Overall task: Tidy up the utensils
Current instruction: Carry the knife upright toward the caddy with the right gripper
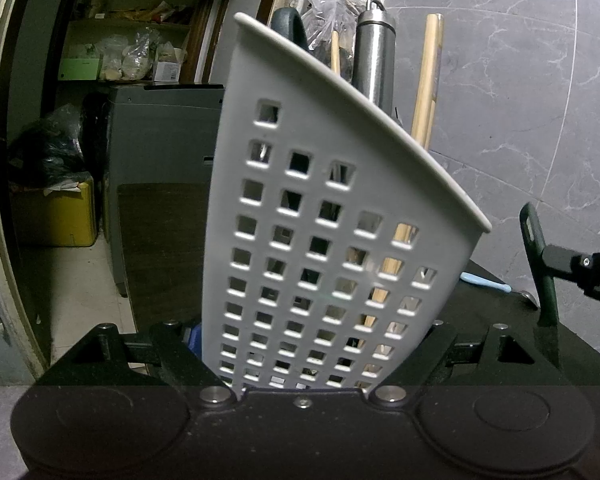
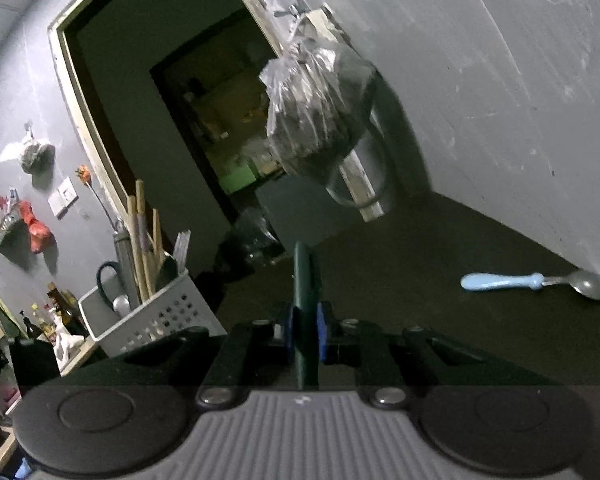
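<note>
Left wrist view: one white perforated basket (image 1: 332,240), tilted, fills the frame, wedged between the left gripper (image 1: 304,364) fingers; both pads press its sides, so the claw is clamped on it. Sticking out the top: two wooden sticks (image 1: 428,80) side by side, one thinner stick (image 1: 335,54), one steel cylinder (image 1: 374,56) with a ring on top, one dark looped handle (image 1: 288,24). The basket has square holes in rows and a plain rolled rim. At the right edge, one dark green utensil (image 1: 540,272) is held upright by the right gripper (image 1: 552,264), above the dark countertop (image 1: 488,276). One blue-handled spoon (image 1: 486,282) lies on the counter behind it. Grey marble-look wall on the right, open doorway with cluttered shelves on the left.

Right wrist view: the right claw's blue pads (image 2: 288,332) are closed on the green utensil, edge-on and centred, sticking up past the fingertips. The basket sits lower left, with sticks and cylinder poking out. The spoon lies alone on the dark counter at right, bowl near the wall. One plastic bag (image 2: 312,108) hangs by the door frame. Frame is motion-blurred.
</note>
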Demonstrator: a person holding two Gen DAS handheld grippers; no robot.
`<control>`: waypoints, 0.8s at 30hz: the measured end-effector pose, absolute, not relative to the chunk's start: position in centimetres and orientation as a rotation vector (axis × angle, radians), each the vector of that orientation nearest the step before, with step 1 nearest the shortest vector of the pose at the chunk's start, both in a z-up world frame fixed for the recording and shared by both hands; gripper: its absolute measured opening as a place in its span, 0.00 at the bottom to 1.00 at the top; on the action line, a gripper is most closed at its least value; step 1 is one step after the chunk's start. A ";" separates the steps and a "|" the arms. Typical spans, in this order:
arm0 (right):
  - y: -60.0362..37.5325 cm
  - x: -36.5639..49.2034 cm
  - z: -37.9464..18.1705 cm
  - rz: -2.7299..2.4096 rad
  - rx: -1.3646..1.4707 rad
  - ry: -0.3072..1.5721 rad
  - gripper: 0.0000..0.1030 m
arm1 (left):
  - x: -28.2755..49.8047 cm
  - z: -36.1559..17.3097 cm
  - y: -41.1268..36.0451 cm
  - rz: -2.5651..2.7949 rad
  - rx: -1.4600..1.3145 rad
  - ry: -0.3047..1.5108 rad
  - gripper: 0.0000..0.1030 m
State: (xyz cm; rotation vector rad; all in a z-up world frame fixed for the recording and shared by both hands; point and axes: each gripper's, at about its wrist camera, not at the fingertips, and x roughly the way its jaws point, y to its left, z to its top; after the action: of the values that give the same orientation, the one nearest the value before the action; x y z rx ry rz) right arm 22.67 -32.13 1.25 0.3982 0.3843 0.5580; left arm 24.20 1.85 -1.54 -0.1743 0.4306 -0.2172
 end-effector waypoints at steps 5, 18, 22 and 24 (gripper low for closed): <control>-31.3 22.9 1.3 0.564 0.374 0.390 0.12 | 24.2 -1.5 1.8 -0.217 -0.174 0.431 0.82; -32.0 23.8 -0.5 0.549 0.411 0.513 0.12 | 24.2 -1.5 1.9 -0.217 -0.174 0.431 0.82; -32.4 24.7 -2.2 0.532 0.428 0.605 0.12 | 24.3 -1.5 1.9 -0.217 -0.174 0.431 0.82; -32.5 25.1 -3.1 0.525 0.434 0.642 0.12 | 24.2 -1.5 1.9 -0.217 -0.174 0.431 0.82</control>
State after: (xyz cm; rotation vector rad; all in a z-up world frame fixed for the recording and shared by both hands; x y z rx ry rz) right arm 25.06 -32.51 -3.06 0.4338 0.6424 0.5246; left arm 24.25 1.89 -1.54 -0.1742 0.4308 -0.2167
